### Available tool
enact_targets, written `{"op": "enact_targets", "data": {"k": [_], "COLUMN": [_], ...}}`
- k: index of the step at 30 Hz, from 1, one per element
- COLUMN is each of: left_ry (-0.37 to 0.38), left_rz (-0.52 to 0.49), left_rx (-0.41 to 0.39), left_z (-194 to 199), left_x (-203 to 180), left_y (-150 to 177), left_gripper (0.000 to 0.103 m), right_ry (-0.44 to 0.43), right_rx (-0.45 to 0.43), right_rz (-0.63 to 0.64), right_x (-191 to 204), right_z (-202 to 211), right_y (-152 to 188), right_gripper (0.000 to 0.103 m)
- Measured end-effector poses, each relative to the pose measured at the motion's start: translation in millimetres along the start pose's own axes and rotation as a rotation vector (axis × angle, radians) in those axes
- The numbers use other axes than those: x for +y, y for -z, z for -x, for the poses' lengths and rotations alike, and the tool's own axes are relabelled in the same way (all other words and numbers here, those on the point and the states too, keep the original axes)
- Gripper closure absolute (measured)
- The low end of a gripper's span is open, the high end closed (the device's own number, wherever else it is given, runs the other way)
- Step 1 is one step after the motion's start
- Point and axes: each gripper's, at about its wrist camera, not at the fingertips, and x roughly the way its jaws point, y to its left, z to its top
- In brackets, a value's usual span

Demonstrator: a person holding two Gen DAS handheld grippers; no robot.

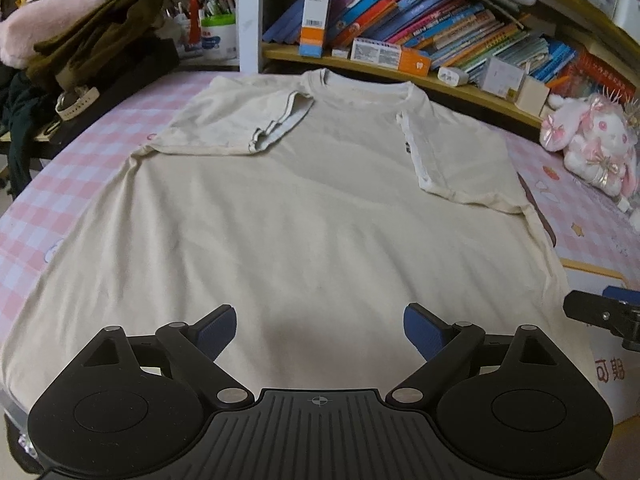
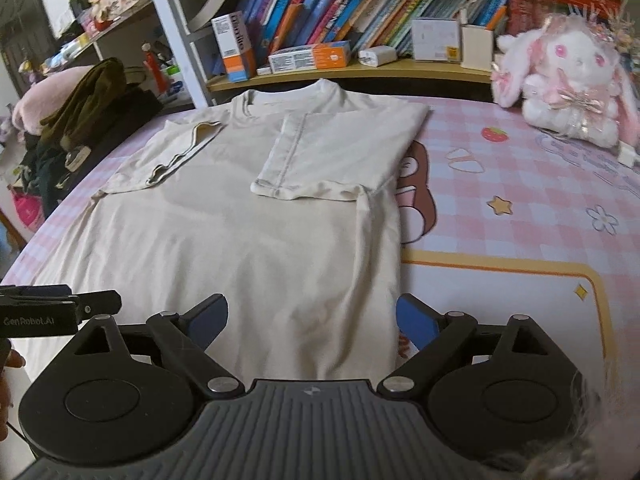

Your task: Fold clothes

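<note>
A cream T-shirt (image 1: 304, 208) lies flat on the pink checked surface, collar toward the bookshelf, both sleeves folded inward onto the chest. In the right wrist view the same T-shirt (image 2: 256, 240) shows its right side edge running down toward the near hem. My left gripper (image 1: 320, 332) hovers open above the lower middle of the shirt, nothing between its blue pads. My right gripper (image 2: 312, 322) stands open over the shirt's lower right corner, straddling the side edge. Each gripper shows at the edge of the other's view.
A pink checked cover (image 2: 520, 208) with cartoon prints lies under the shirt. A white and pink plush rabbit (image 2: 568, 76) sits at the far right. A bookshelf (image 1: 420, 24) with books and boxes runs along the back. Dark clothes (image 1: 88, 40) are piled at the far left.
</note>
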Motion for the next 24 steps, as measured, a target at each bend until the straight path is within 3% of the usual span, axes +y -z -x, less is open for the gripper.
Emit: {"op": "enact_targets", "data": {"k": [11, 24], "left_ry": [0.066, 0.093], "left_rz": [-0.032, -0.057], "left_rx": [-0.086, -0.119], "left_z": [26.0, 70.6], "left_x": [43.6, 141.2], "left_y": [2.0, 30.7], "left_gripper": [0.01, 0.01], "right_ry": [0.083, 0.156], "right_rx": [-0.061, -0.114], "right_rz": [-0.029, -0.032], "right_x": [39.0, 146.6], "right_z": [25.1, 52.2], "right_y": [14.7, 70.0], "right_gripper": [0.011, 0.009]}}
